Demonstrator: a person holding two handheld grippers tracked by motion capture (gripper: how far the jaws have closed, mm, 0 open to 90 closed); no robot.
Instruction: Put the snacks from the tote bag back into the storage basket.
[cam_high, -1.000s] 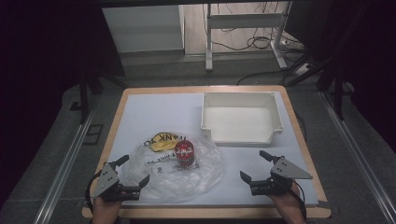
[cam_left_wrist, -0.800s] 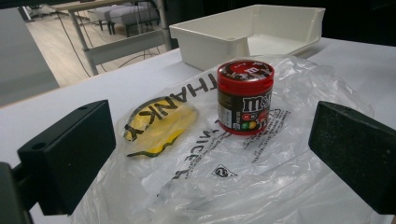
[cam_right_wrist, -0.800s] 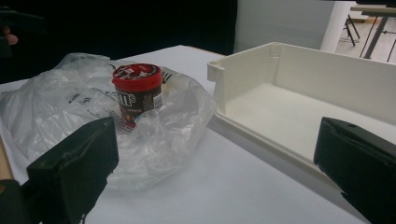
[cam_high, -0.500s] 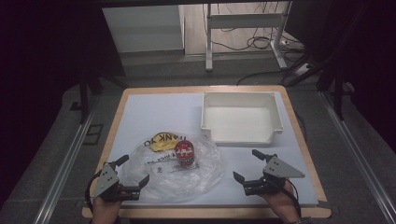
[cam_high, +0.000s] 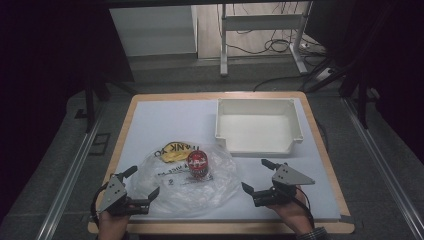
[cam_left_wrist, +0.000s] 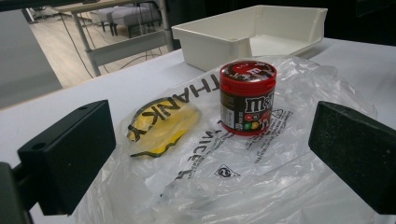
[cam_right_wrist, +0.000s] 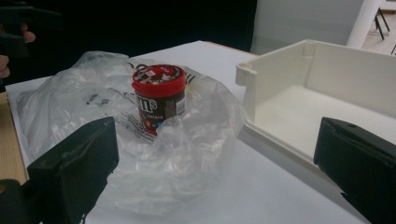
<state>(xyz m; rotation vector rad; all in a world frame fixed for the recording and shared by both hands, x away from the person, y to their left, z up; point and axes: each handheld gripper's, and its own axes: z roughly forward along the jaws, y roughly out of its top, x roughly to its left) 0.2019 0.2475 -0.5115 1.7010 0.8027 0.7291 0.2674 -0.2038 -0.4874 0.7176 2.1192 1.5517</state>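
A red-lidded candy jar stands upright on a crumpled clear plastic bag near the table's front. A yellow printed patch of the bag lies just behind and left of the jar. My left gripper is open at the bag's front left edge, holding nothing. To the bag's right, my right gripper is open too, pointing toward the jar.
A white open-fronted tray sits at the back right of the white table top. The wooden table edge runs along the front. Dark floor and metal rails surround the table.
The right gripper has slid left and slightly forward toward the bag. The left gripper has stayed in place. Jar and bag have not moved.
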